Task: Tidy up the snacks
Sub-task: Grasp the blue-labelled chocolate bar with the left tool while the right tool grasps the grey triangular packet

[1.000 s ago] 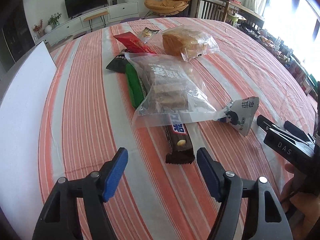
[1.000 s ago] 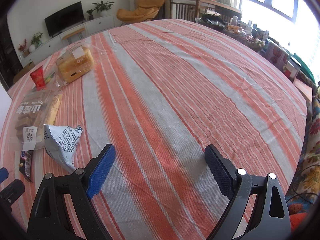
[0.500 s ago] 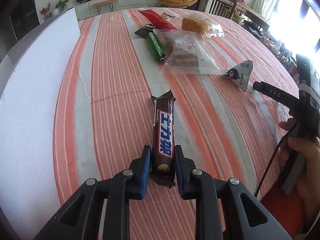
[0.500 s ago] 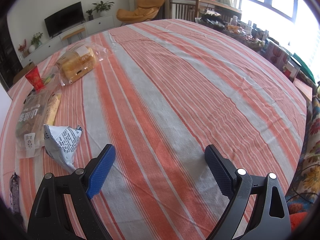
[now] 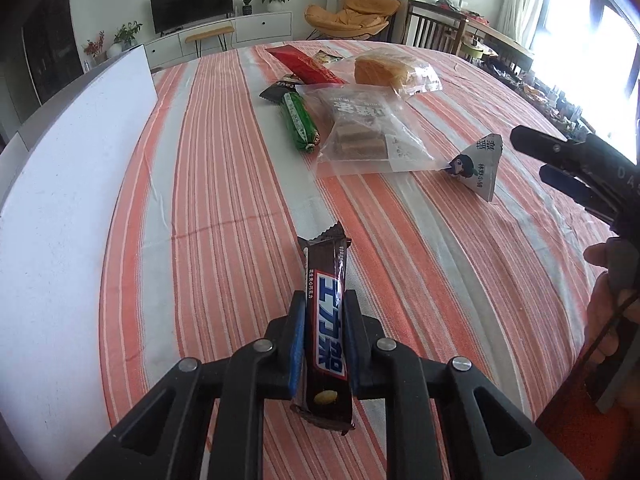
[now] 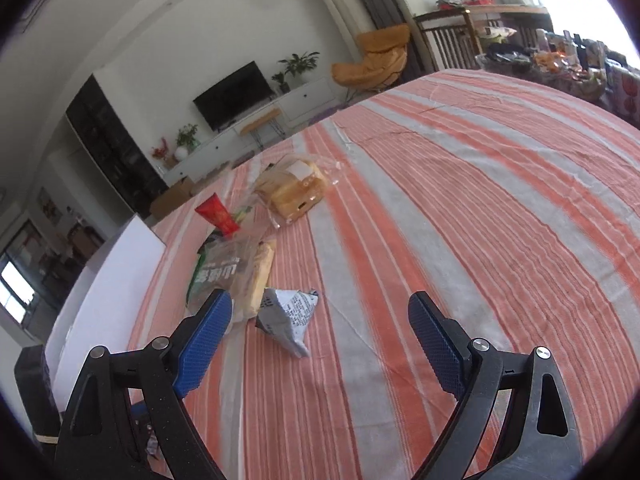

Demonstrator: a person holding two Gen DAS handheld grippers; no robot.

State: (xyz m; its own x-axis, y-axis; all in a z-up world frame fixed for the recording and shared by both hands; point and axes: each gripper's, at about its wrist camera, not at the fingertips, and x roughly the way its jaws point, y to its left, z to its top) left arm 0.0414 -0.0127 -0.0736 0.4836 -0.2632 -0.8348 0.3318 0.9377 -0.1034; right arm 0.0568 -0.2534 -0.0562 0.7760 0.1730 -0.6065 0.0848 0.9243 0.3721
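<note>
My left gripper (image 5: 323, 312) is shut on a brown chocolate bar (image 5: 326, 320) and holds it above the striped tablecloth. Ahead lie a clear bag of wafers (image 5: 360, 128), a green packet (image 5: 300, 120), a red packet (image 5: 304, 65), a bagged bread loaf (image 5: 394, 70) and a grey triangular pouch (image 5: 478, 164). My right gripper (image 6: 320, 332) is open and empty, above the cloth just right of the triangular pouch (image 6: 286, 316). The wafer bag (image 6: 236, 272), bread (image 6: 292, 192) and red packet (image 6: 216, 216) lie beyond it.
A white board (image 5: 60, 216) lies along the table's left side and also shows in the right wrist view (image 6: 108, 284). The right gripper's body (image 5: 580, 168) and the hand holding it are at the left view's right edge. Chairs and a cluttered table stand behind.
My left gripper closed on the chocolate bar, pulled it away from the snack pile and lifted it. My right gripper tilted up and swung left toward the pile, staying open.
</note>
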